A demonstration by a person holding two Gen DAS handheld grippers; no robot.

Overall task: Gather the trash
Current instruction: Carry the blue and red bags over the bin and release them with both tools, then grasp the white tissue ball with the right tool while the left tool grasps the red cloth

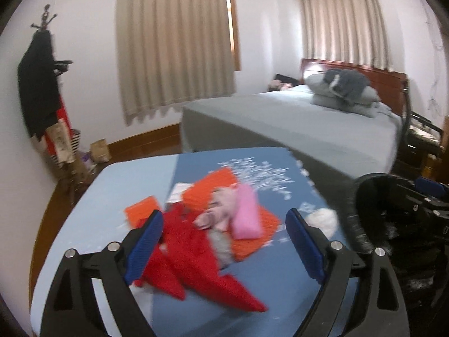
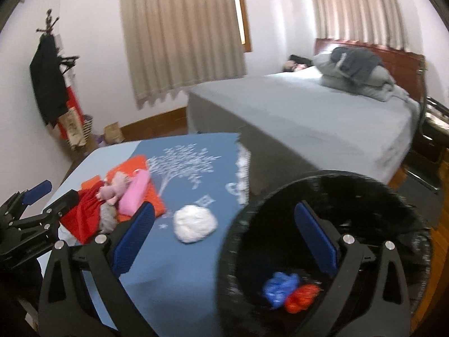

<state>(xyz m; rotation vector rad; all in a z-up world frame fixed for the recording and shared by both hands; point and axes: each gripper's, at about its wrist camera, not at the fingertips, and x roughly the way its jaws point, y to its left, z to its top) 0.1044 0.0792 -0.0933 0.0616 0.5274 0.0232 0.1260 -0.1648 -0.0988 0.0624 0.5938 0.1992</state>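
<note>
A: Your right gripper [image 2: 224, 241] hangs empty, fingers spread, over the black round bin [image 2: 331, 193]; left gripper [image 1: 224, 244] gapes too.

B: Next, you grab the crumpled white paper wad [image 2: 195, 222] near the surface's [image 2: 168, 269] right edge.

Table [image 2: 179, 266] in front of bed [image 2: 308, 118]. Cloth pile [image 2: 112, 202] near table's left edge, toy [image 2: 112, 191] on top of pile. Wad [image 2: 195, 223] right of pile, apart from it, near table's right edge. Bin [image 2: 322, 238] beside table's right edge; two crumpled bits [image 2: 291, 292] inside at bottom. Coat rack [image 2: 50, 84] in far left corner by wall. Pillows [image 2: 356, 70] at bed's far end.
</note>
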